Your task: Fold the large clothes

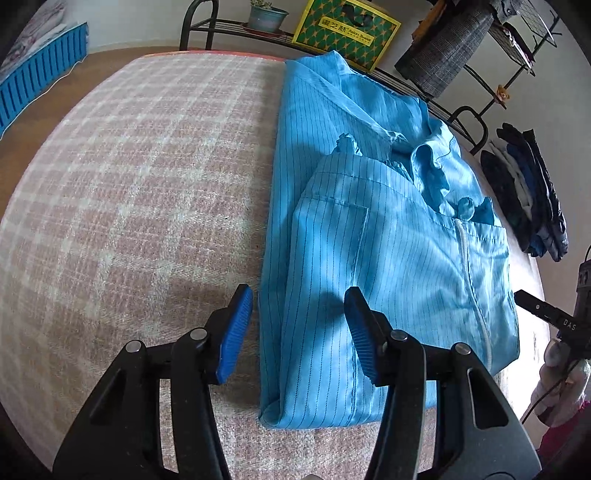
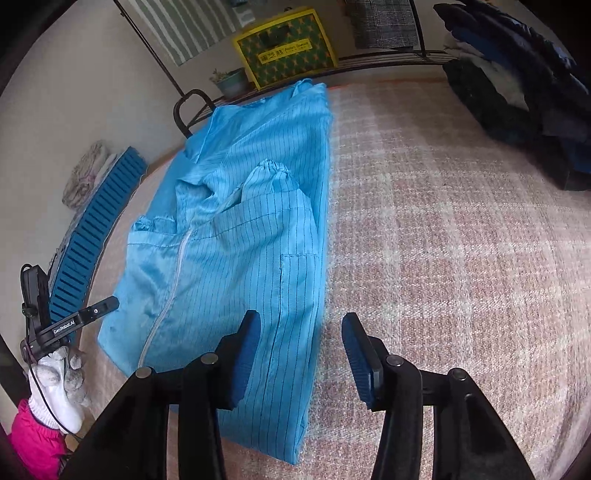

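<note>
A light blue pinstriped garment (image 1: 388,258), with a white zipper and a chest pocket, lies folded lengthwise on the pink plaid table cover (image 1: 147,184). Its sleeves are tucked across the body. My left gripper (image 1: 298,295) hangs open just above the garment's near left corner, one blue pad outside the folded edge and one over the cloth. In the right wrist view the same garment (image 2: 240,258) is seen from the other side. My right gripper (image 2: 301,315) is open astride its near right edge. Neither gripper's pads press on the fabric.
A pile of dark clothes (image 2: 517,92) sits at the table's far right corner. Behind the table stands a black metal rack with a yellow-green box (image 1: 347,29) and a plant pot (image 1: 266,16). A white-gloved hand (image 2: 59,376) holds the left gripper.
</note>
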